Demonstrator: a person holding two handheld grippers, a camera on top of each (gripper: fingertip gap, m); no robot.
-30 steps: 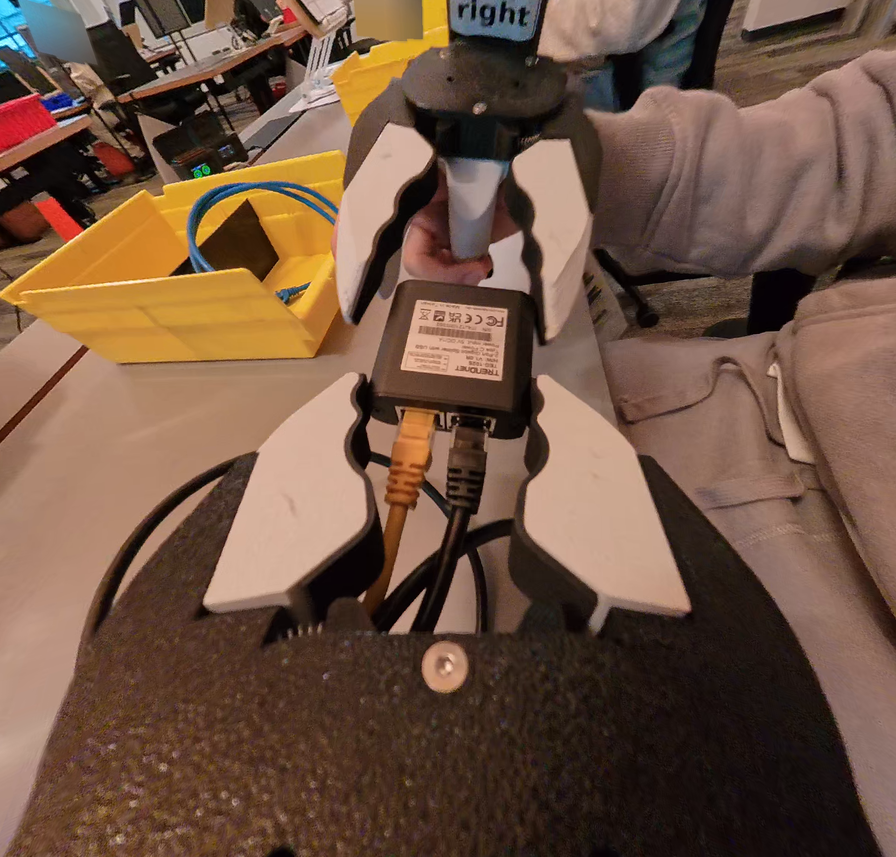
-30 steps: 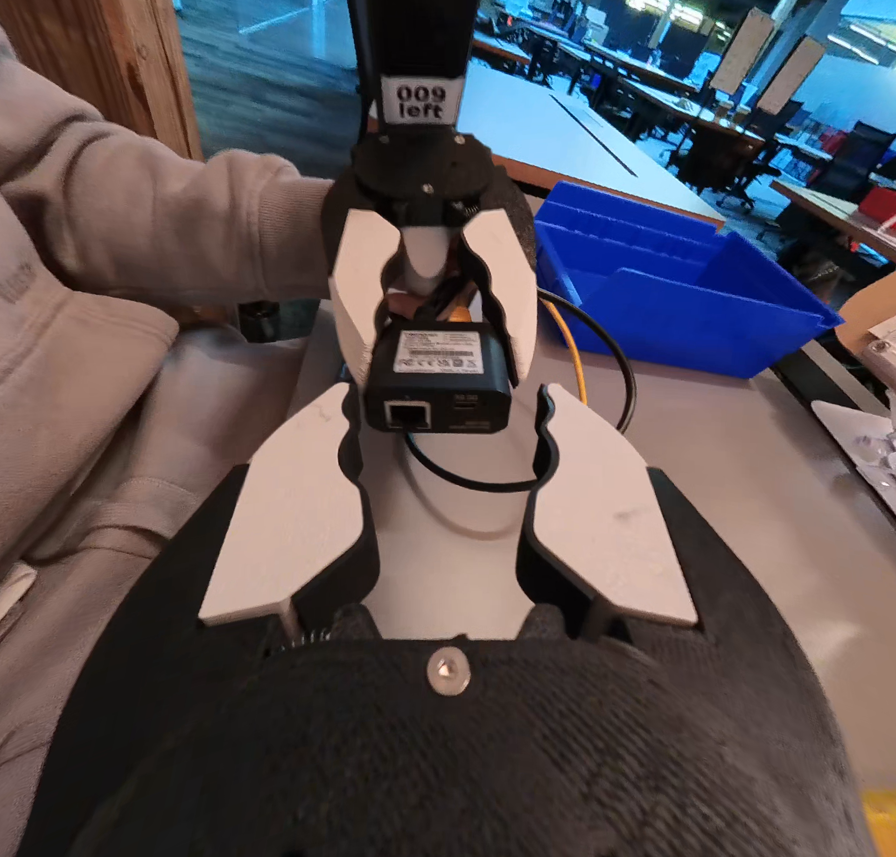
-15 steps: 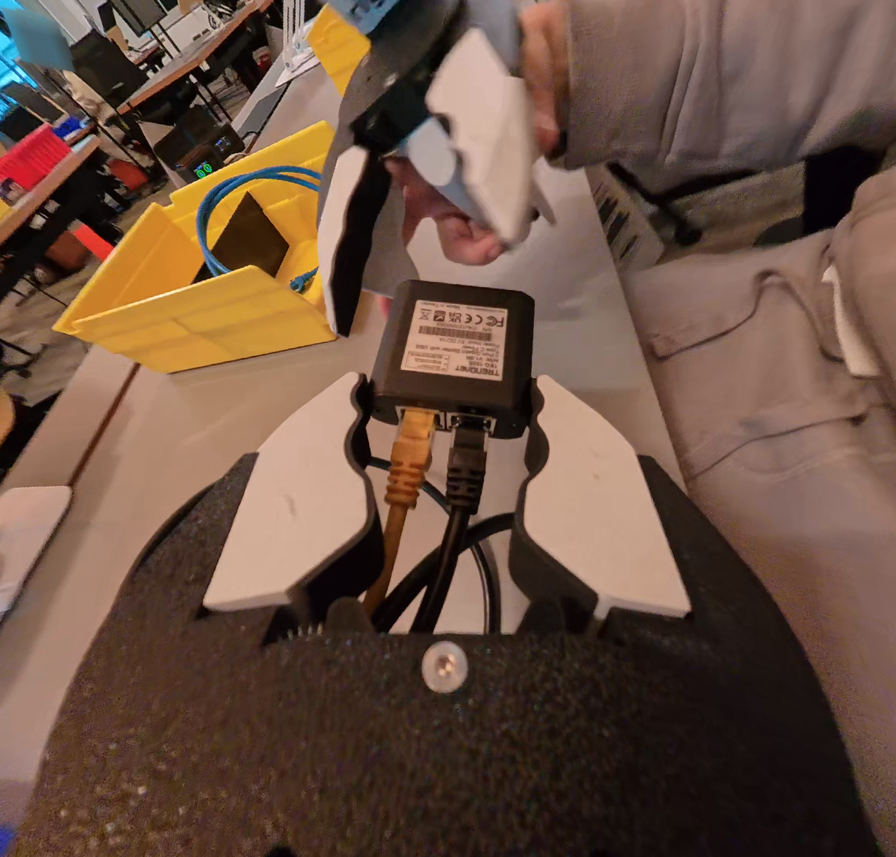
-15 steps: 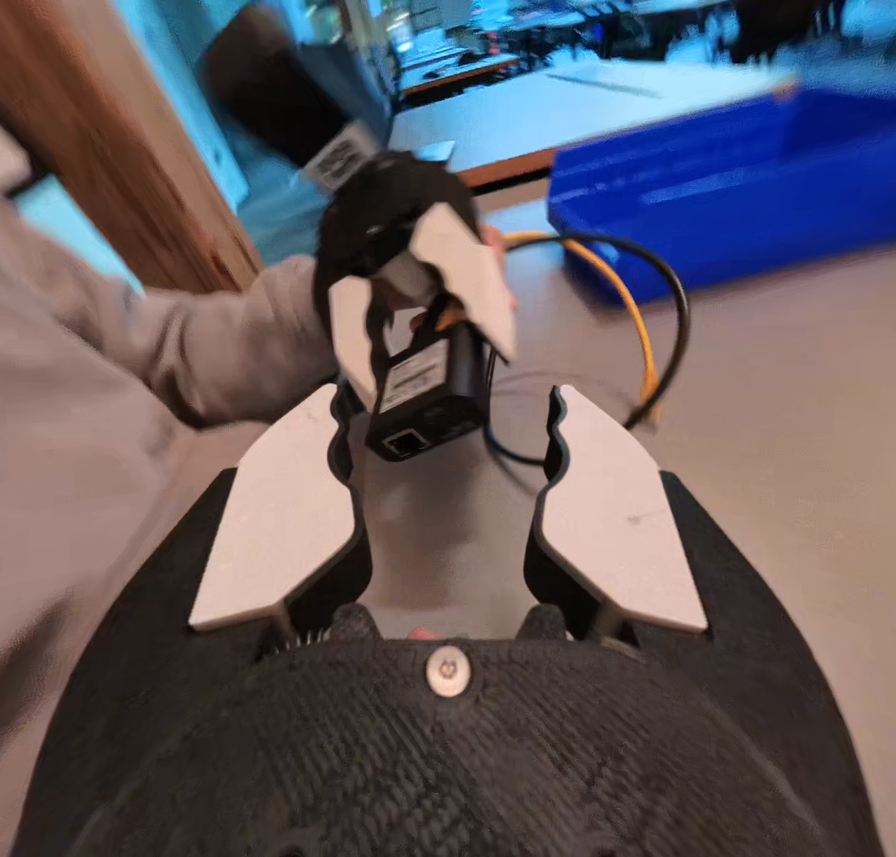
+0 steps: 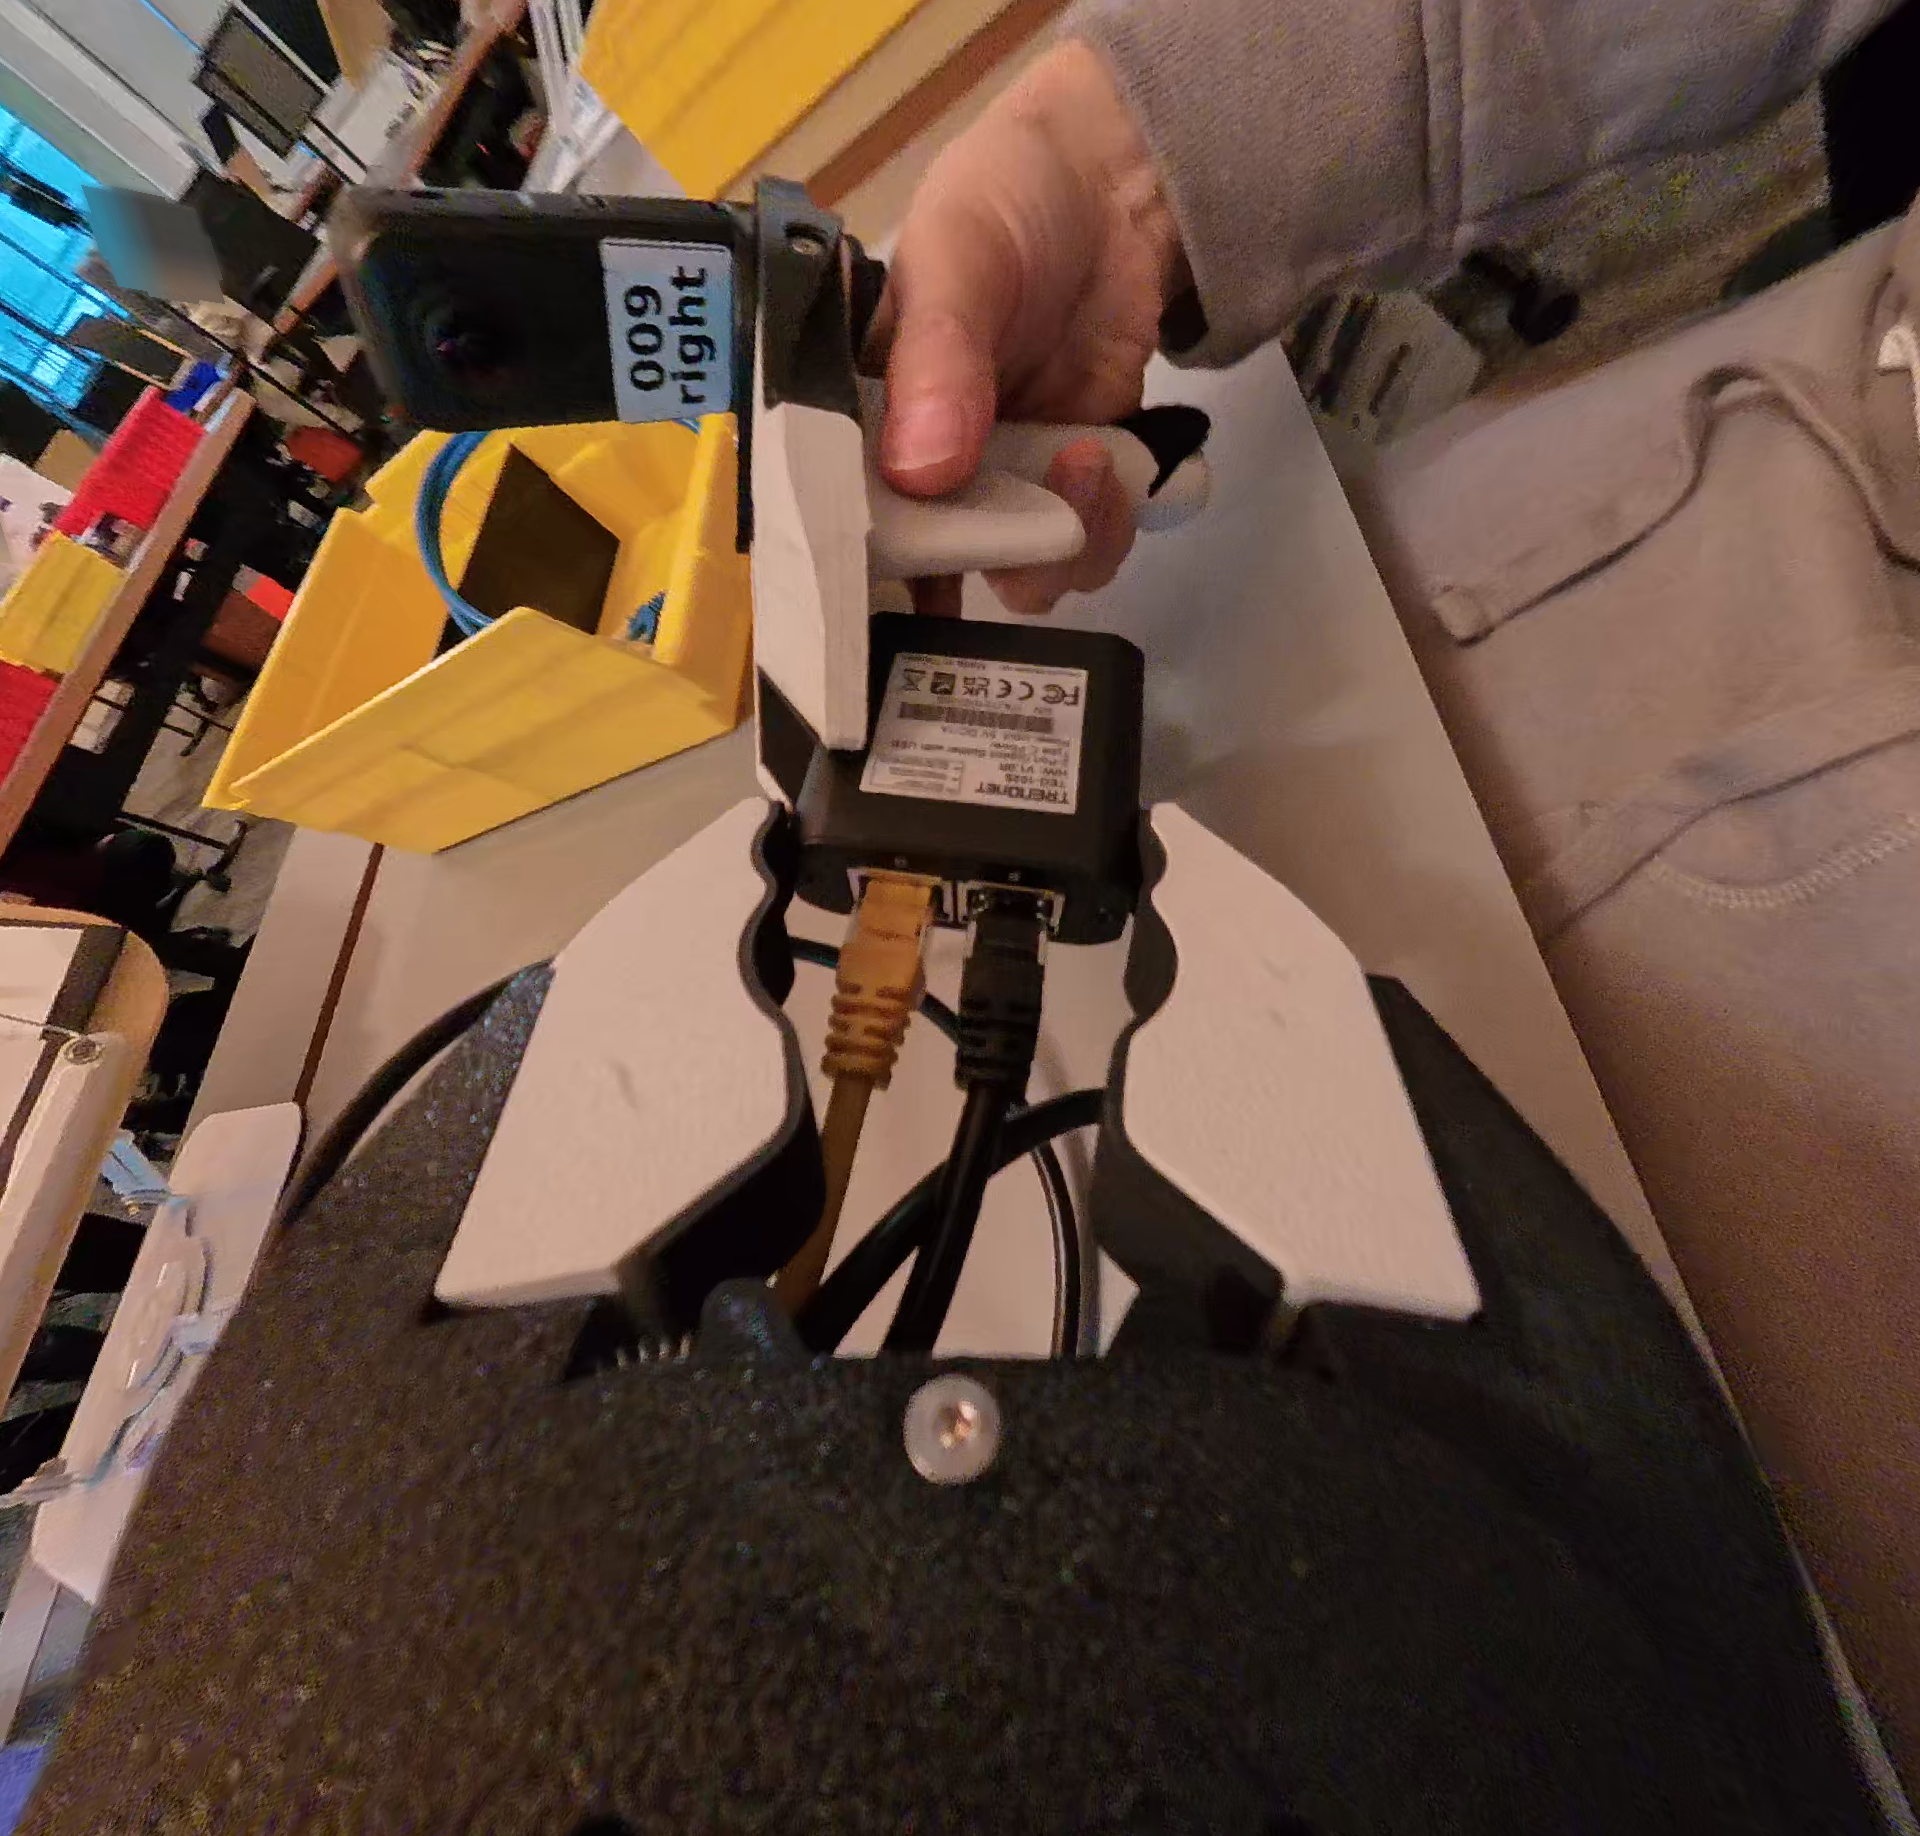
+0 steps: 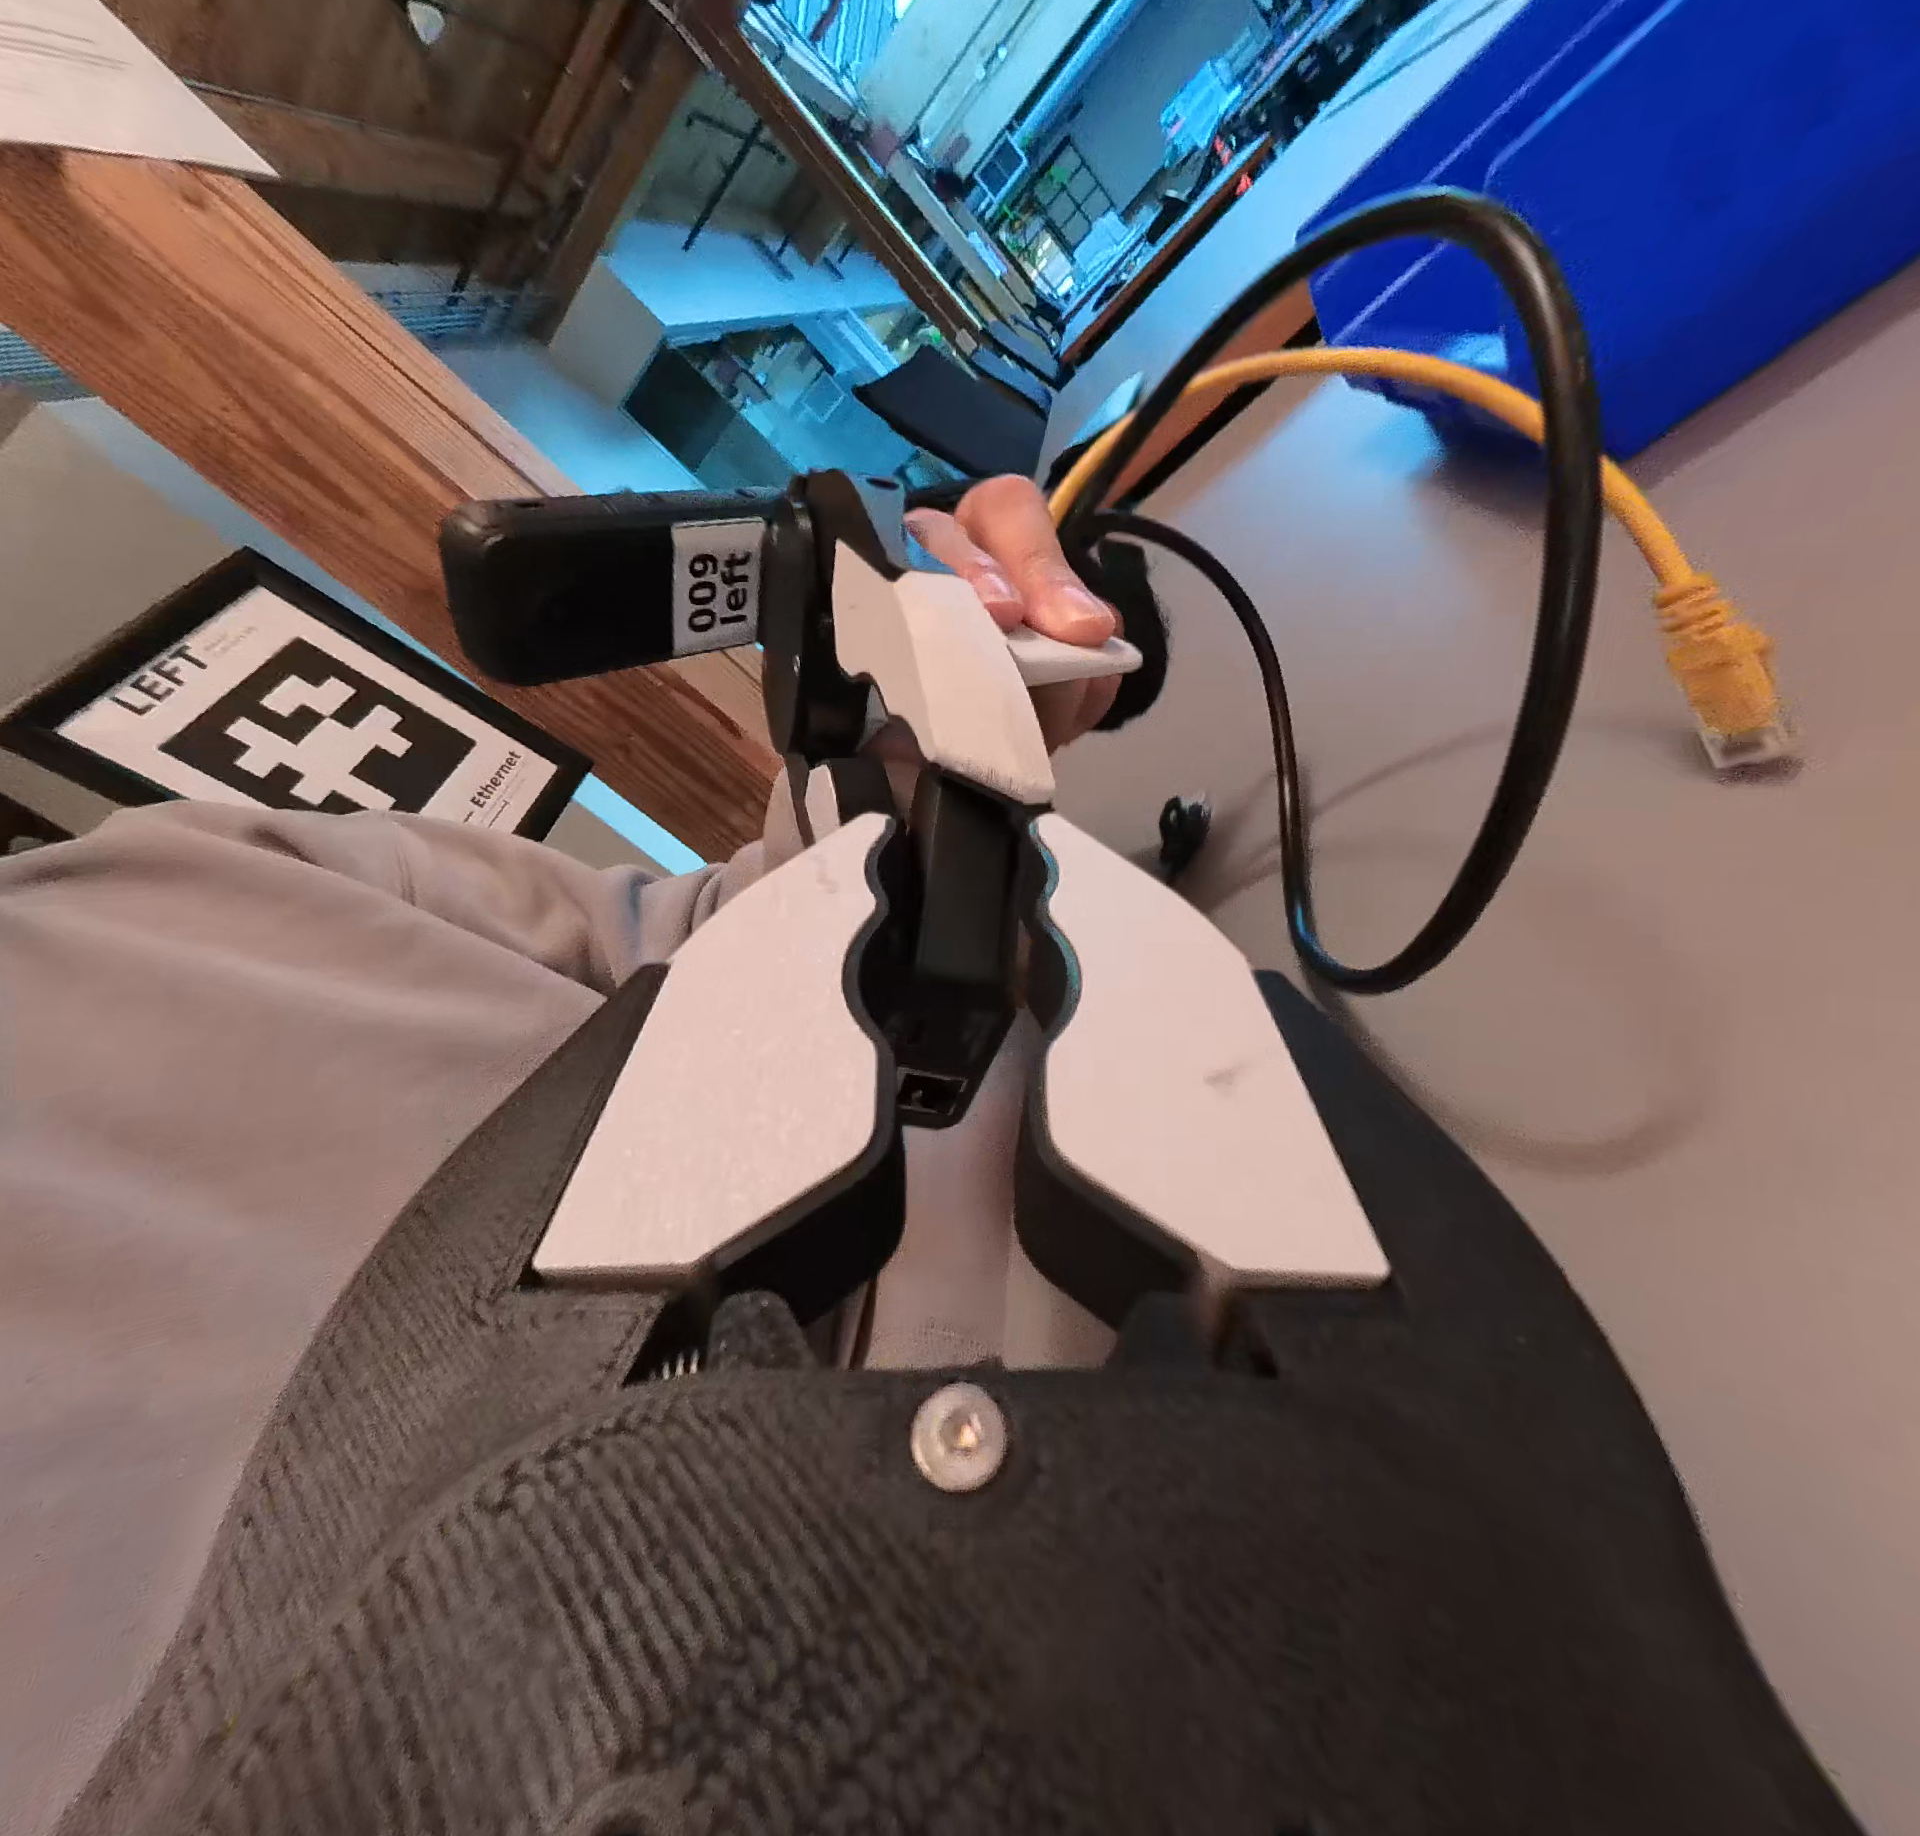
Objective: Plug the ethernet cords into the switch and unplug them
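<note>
Both grippers — left (image 5: 961, 841) and right (image 6: 961, 913) — have their fingers clenched on the switch (image 5: 987, 747) crosswise, so a handover tug could twist it and strain the plugged yellow cord (image 5: 868, 1007).

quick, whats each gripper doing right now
Left gripper: closed on the sides of the switch.
Right gripper: turned sideways, closed on the switch's other end.

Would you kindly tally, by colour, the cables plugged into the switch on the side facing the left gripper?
Yellow cable: 1
Black cable: 1
Total in the switch: 2
</note>
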